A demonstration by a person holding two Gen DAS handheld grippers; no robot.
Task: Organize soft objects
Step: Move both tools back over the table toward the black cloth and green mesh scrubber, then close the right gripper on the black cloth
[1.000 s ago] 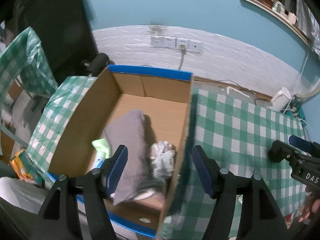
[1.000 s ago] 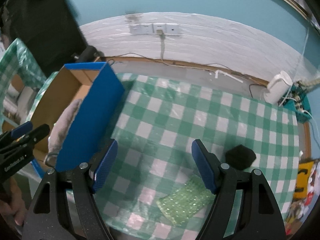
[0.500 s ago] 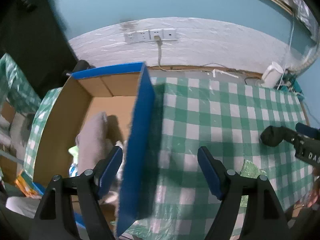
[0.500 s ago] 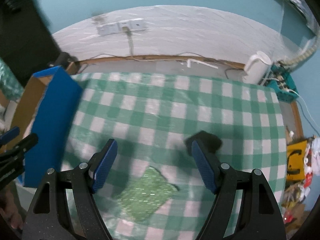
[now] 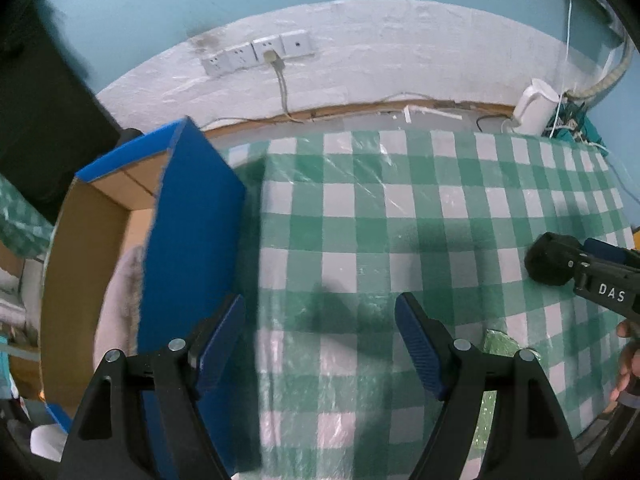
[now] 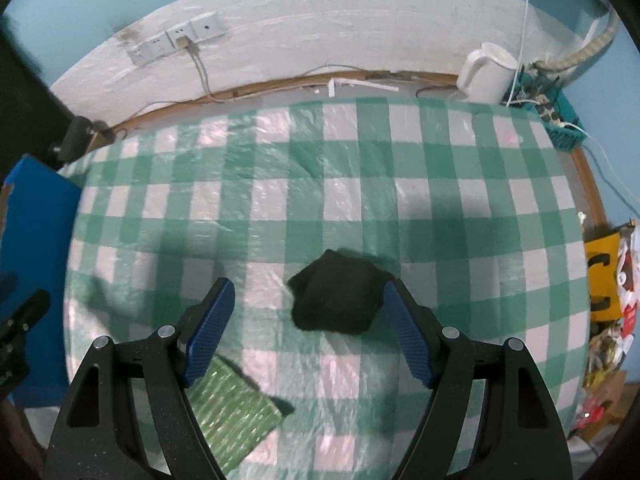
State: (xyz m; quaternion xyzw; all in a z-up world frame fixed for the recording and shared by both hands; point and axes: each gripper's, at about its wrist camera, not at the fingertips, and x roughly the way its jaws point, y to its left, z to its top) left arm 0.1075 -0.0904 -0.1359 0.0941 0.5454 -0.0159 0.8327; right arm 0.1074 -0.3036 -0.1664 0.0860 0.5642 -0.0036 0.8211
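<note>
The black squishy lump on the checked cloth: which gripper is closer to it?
The right gripper. The black lump sits between its open blue fingers, by the right one. The left gripper hangs beside the blue box, away from it.

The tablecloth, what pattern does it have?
Green and white checks on the tablecloth, clearest in the right wrist view.

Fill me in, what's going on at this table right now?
A person is tidying soft items into a cardboard box at the left of a checked table, holding a gripper in each hand. The right gripper is open over a black soft lump, which sits between its fingers, not yet gripped. A green sponge lies just beside it. The left gripper is open and empty over bare cloth next to the box, which already holds a pale cloth.
</note>
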